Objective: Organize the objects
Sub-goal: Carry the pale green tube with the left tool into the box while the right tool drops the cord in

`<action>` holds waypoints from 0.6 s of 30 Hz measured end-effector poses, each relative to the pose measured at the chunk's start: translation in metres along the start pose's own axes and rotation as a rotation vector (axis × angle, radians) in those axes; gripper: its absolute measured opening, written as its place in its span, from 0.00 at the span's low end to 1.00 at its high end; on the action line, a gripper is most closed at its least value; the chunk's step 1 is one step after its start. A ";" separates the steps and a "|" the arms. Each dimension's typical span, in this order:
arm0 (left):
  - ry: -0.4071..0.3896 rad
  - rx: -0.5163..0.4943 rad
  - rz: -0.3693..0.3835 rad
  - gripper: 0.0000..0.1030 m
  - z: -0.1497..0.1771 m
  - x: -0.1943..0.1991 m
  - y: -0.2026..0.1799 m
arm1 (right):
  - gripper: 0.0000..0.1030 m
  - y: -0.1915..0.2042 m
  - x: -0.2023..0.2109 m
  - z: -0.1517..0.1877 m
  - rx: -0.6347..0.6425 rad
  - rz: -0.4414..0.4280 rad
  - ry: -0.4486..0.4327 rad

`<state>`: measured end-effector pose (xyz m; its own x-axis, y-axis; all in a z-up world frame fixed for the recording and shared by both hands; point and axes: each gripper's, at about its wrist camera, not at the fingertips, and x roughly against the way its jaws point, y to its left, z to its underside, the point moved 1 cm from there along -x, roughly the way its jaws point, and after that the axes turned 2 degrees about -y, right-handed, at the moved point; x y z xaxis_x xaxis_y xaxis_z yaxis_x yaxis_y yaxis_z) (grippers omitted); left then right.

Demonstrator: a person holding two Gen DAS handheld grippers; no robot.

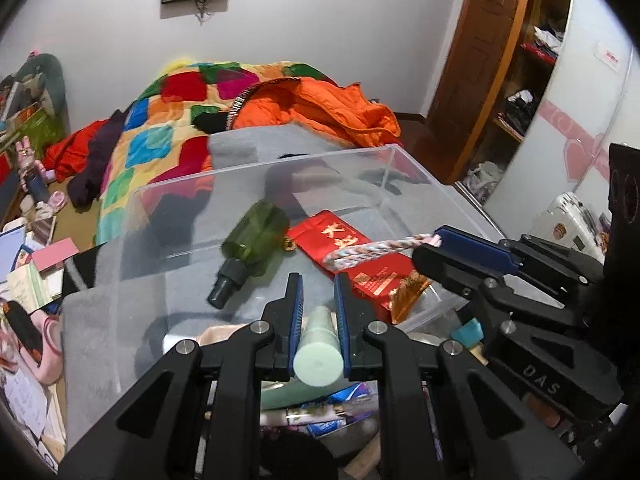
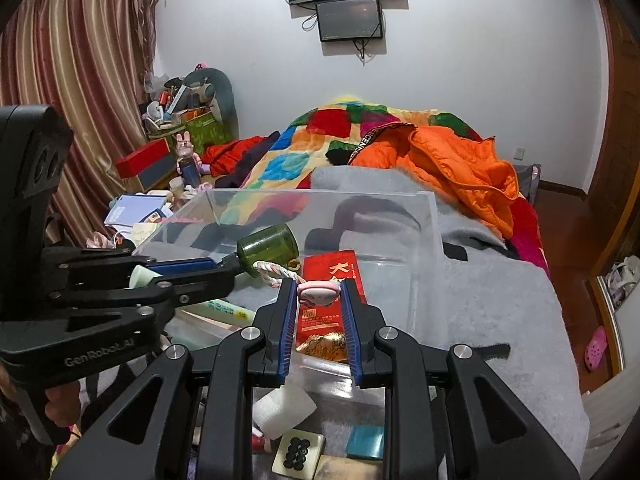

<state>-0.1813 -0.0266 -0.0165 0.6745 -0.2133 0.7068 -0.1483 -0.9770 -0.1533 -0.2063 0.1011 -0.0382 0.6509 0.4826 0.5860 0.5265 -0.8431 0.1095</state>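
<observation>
A clear plastic box (image 1: 256,178) (image 2: 430,216) sits on a grey blanket. Inside lie a green spray bottle (image 1: 256,242) (image 2: 268,246) and a red packet (image 1: 360,258) (image 2: 330,276). My left gripper (image 1: 318,284) is shut on a pale green tube (image 1: 320,350), held at the box's near edge; it also shows in the right wrist view (image 2: 188,270). My right gripper (image 2: 319,286) is shut on a pink charm (image 2: 318,294) with a braided pastel cord (image 2: 276,272) (image 1: 376,250), held over the box's near side; it also shows in the left wrist view (image 1: 436,240).
Below the grippers lie small items: a teal block (image 2: 364,442), a tile with dark dots (image 2: 298,454), a white foam piece (image 2: 286,406). An orange jacket (image 2: 452,164) and patchwork quilt (image 1: 160,136) lie behind the box. Cluttered boxes (image 2: 138,206) stand left.
</observation>
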 end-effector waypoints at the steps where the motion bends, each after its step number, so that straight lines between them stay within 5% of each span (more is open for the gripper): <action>1: 0.003 0.000 0.004 0.14 -0.001 -0.001 0.000 | 0.20 -0.001 -0.001 0.000 0.004 0.000 0.002; 9: 0.010 0.028 -0.021 0.17 0.004 -0.002 0.012 | 0.20 0.001 -0.006 0.003 0.012 0.010 0.030; 18: -0.057 0.029 -0.087 0.52 0.012 0.029 0.012 | 0.49 0.002 0.014 0.005 0.023 0.046 -0.006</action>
<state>-0.1543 -0.0442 -0.0063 0.7241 -0.1271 0.6779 -0.0671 -0.9912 -0.1142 -0.1936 0.1078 -0.0333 0.6778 0.4447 0.5856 0.5085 -0.8587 0.0635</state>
